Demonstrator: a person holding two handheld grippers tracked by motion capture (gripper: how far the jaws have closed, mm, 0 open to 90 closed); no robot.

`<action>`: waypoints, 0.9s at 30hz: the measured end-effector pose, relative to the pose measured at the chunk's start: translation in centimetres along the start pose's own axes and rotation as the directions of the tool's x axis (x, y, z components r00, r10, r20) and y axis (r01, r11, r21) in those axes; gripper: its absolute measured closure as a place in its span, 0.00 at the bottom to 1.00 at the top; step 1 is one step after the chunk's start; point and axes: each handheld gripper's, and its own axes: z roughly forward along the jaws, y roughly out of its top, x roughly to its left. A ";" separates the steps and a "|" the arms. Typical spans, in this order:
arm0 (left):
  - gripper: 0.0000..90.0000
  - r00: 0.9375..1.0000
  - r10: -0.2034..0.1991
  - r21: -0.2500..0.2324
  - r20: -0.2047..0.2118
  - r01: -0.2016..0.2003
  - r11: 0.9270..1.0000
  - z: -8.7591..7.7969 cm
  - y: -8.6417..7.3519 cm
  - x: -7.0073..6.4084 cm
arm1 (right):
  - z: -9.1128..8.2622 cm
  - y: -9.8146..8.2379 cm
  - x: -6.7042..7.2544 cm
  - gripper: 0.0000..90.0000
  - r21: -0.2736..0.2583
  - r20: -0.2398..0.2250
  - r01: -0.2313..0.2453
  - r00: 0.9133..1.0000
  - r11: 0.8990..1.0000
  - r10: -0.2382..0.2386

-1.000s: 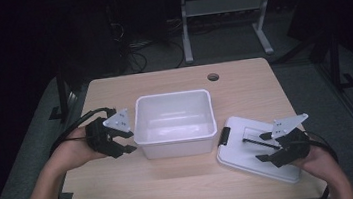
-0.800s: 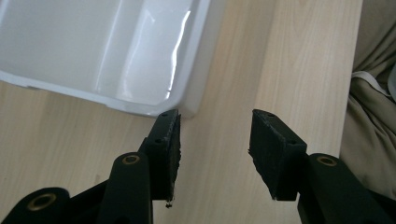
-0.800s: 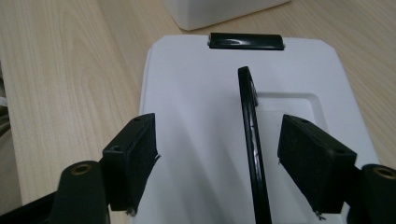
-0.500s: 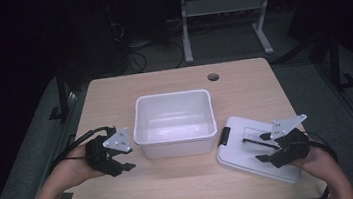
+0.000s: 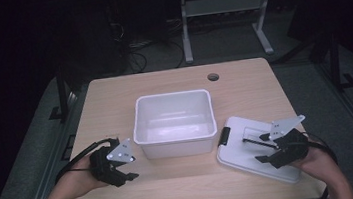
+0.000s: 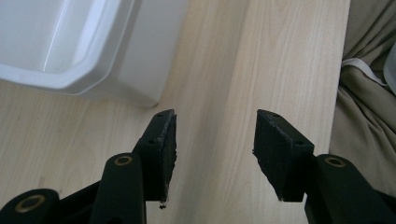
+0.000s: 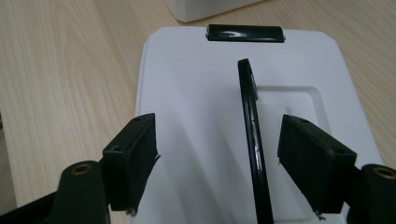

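Light wooden table (image 5: 113, 94) against a dark room, seen from above. White tub (image 5: 175, 124) at centre, open side up. White lid (image 5: 258, 148) flat at 4 o'clock from tub, long axis from 10 to 4 o'clock, black clip (image 5: 225, 136) toward tub, black handle (image 7: 252, 135) raised along that axis. Right gripper (image 5: 264, 149) over lid, jaws apart astride handle, not pressing. Left gripper (image 5: 131, 168) at 8 o'clock from tub, jaws just opening, nothing between.

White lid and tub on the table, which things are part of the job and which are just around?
In the job:
lid with raised black handle
tub
right tongs, open astride the handle

Just around:
table hole
metal stand
floor cables
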 end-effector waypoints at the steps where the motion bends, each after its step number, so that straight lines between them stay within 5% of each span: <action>1: 0.54 1.000 0.000 0.000 0.003 0.000 1.000 0.3 -0.1 -0.1 | 0.0 0.0 0.0 0.31 0.001 0.000 -0.001 1.000 1.000 0.001; 15: 0.51 0.999 -0.017 0.008 0.030 0.017 1.000 3.4 -1.4 -1.1 | 0.3 0.1 0.1 0.31 0.013 0.002 -0.006 1.000 1.000 0.006; 27: 0.50 0.999 -0.035 -0.004 0.016 0.035 0.999 3.9 -2.2 -1.3 | 0.7 0.0 0.3 0.31 0.027 -0.004 -0.007 1.000 1.000 0.007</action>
